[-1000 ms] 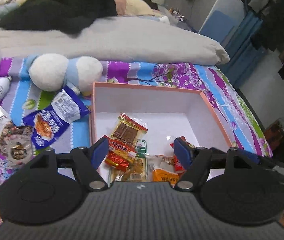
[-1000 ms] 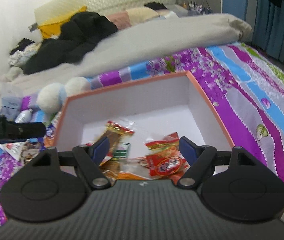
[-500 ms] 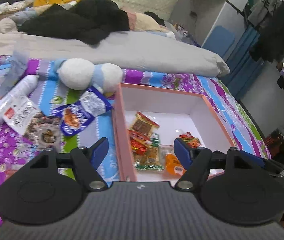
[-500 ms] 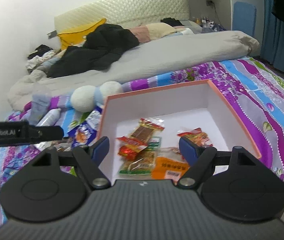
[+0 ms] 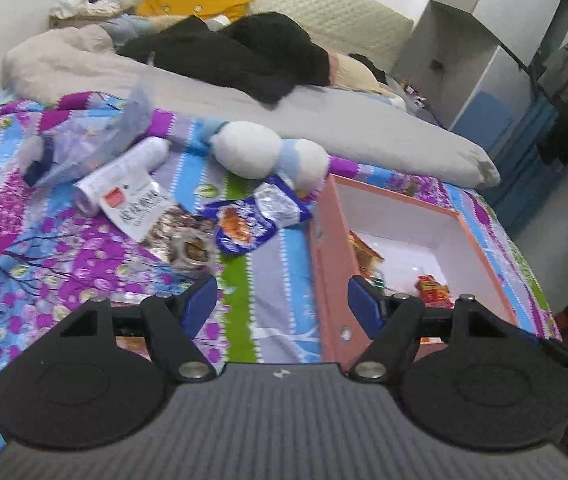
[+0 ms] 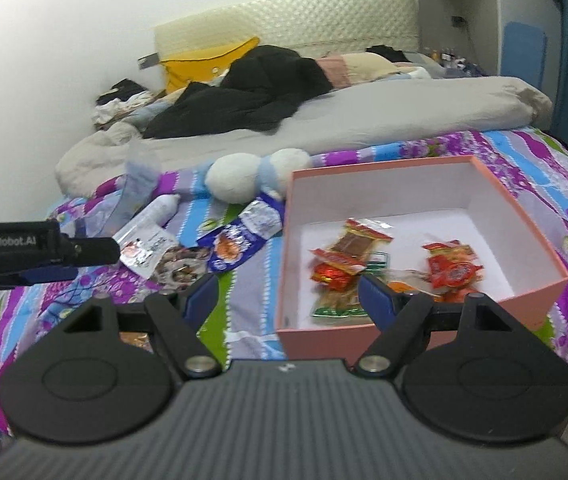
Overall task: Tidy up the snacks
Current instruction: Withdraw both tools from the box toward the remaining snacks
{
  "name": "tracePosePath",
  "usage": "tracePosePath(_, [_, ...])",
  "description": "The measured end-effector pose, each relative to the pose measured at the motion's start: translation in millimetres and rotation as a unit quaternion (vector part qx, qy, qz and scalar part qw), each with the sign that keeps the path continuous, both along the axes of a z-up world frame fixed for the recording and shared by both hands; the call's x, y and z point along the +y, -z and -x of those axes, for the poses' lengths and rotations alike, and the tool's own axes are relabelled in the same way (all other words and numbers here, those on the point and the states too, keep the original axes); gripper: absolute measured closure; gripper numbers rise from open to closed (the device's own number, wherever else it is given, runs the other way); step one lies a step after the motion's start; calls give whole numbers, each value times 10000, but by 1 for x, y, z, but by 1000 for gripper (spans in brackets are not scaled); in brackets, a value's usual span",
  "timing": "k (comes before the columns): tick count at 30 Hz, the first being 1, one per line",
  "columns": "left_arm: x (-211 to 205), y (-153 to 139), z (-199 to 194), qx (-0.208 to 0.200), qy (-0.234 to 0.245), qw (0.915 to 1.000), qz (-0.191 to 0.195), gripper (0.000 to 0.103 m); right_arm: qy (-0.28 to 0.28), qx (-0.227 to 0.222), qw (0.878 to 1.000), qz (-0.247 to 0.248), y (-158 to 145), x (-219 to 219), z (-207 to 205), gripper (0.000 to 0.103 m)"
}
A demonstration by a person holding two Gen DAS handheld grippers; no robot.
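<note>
A pink box [image 5: 325,264] [image 6: 539,280] with a white inside sits on the bedspread and holds several snack packets [image 6: 347,256] [image 5: 433,290]. Left of it lie a blue snack bag [image 5: 244,228] [image 6: 232,250], a white packet [image 5: 136,204] [image 6: 144,250] and a brown packet [image 5: 182,244] [image 6: 182,266]. My left gripper [image 5: 282,300] is open and empty, above the bedspread just left of the box. My right gripper [image 6: 285,292] is open and empty, over the box's front left corner. The left gripper also shows in the right wrist view [image 6: 96,250], side on.
A white and blue plush toy [image 5: 268,156] [image 6: 256,174] lies behind the packets. A white tube [image 5: 124,172] and a clear plastic bag [image 5: 96,144] lie to the left. A grey duvet [image 5: 343,120] and dark clothes [image 5: 236,56] cover the far bed.
Both grippers have pulled back and swung left, away from the box's inside. The loose packets left of the box have come further into view. Both stay open and empty.
</note>
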State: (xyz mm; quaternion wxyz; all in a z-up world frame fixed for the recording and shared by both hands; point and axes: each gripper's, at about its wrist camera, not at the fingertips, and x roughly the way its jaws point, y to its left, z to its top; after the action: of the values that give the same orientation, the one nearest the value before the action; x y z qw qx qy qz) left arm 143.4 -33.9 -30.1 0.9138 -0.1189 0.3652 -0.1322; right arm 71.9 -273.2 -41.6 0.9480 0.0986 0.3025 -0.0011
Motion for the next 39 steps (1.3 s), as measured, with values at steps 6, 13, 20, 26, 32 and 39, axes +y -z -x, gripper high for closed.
tracePosePath(6, [27,-20,22,-63,43,9996,-271,27,-187,23,9998,61,7,28,-16,25])
tracePosePath(13, [27,-50,61,-133,765,9922,-972,21,-367,279,9987,195,20,53,-37,25])
tracePosePath(20, [34,-71,70,-213,877,9925,-824,21,-415,467,9970,463,29,65,-51,25])
tracePosePath(26, [50,-80,49,-163,707,9954,-630,21,-408,555,9959,589,35,68,-57,25])
tracePosePath(32, [51,-53,28,427,631,9950,-643,21,-445,658,9949,615,42,73,-65,25])
tracePosePath(39, [48,-19,6,1227,416,9895,-637,21,-640,616,9936,700,49,82,-77,25])
